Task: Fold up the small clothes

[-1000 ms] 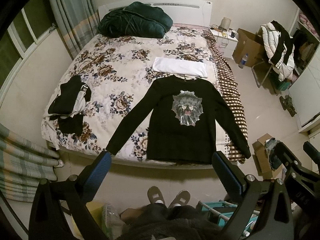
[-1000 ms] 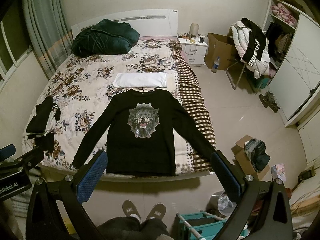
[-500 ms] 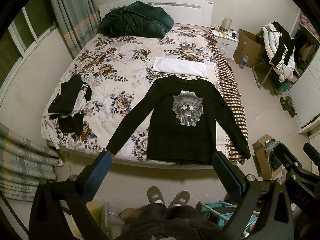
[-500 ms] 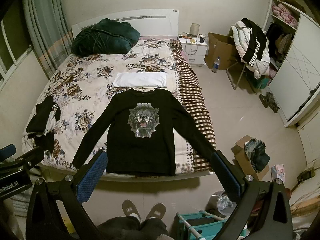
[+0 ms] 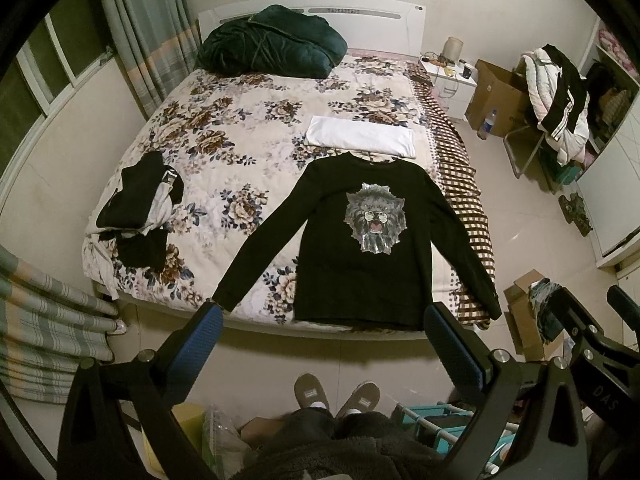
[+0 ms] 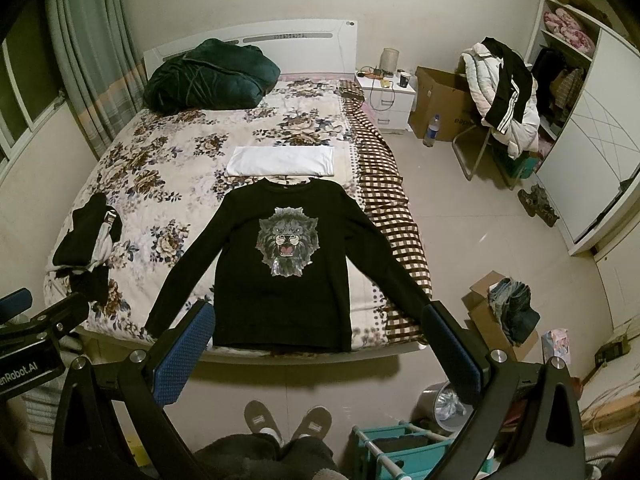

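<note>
Barely a flicker of change from a second ago: both grippers hold the same high station at the foot of the bed (image 5: pixel 132 292), and nothing on the covers has shifted.

Taking the black sweatshirt (image 5: pixel 360 248) as our marker and sweeping left to right: well off its left sleeve, at the bed's left edge, sits a crumpled black-and-white pile of clothes (image 5: pixel 136 208). The left gripper (image 5: pixel 324 340) hangs short of the sweatshirt's hem, jaws spread wide, holding nothing. The sweatshirt itself lies face up, lion print showing, sleeves splayed down and outward, hem at the foot edge. Just past its collar rests a folded white garment (image 6: pixel 280 162). The right gripper (image 6: pixel 316 340) is likewise wide open and empty, with the right cuff trailing over the checked blanket (image 6: pixel 400 224).

My read: folding hasn't begun. Best play is for each gripper to drop onto a sleeve near the cuff, pinch one layer only, and swing it across the chest, keeping the body flat.
</note>
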Available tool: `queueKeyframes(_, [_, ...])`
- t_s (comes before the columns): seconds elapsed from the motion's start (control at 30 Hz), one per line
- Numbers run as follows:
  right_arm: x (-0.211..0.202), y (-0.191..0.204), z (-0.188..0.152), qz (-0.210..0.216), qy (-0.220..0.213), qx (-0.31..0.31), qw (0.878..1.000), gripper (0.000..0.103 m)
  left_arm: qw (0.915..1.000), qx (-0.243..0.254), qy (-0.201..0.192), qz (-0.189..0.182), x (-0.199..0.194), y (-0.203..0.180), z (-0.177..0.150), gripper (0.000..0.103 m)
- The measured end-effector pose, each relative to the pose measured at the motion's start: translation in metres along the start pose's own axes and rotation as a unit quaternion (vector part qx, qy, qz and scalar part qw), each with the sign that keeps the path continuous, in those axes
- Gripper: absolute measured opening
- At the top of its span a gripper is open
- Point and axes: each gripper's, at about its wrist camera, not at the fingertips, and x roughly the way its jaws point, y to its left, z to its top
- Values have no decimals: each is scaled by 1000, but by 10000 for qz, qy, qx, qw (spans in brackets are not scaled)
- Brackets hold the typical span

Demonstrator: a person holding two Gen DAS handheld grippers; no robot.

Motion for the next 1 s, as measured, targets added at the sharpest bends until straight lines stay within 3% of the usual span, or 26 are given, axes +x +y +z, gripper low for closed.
queueKeyframes(0.4, [0,1,-2,10,-6,-4,10000,103,10000,-14,-16,5,-1,0,0,103])
queueKeyframes(0.57, [-13,-14,12,39,20,-3,10000,103,10000,-14,-8,8,-3,-2,1,103])
queueKeyframes(0.73, [-19,-3,15,72,30,11,10000,103,10000,-15,14,43,-3,-6,1,103])
queueKeyframes(0.9, [-2,-15,19,117,86,186,9997,103,9996,-30,-133,227,19,-14,-1,103])
queueKeyframes(1.0, [39,-39,13,140,265,505,9983,103,9989,-31,-224,421,45,-26,11,103])
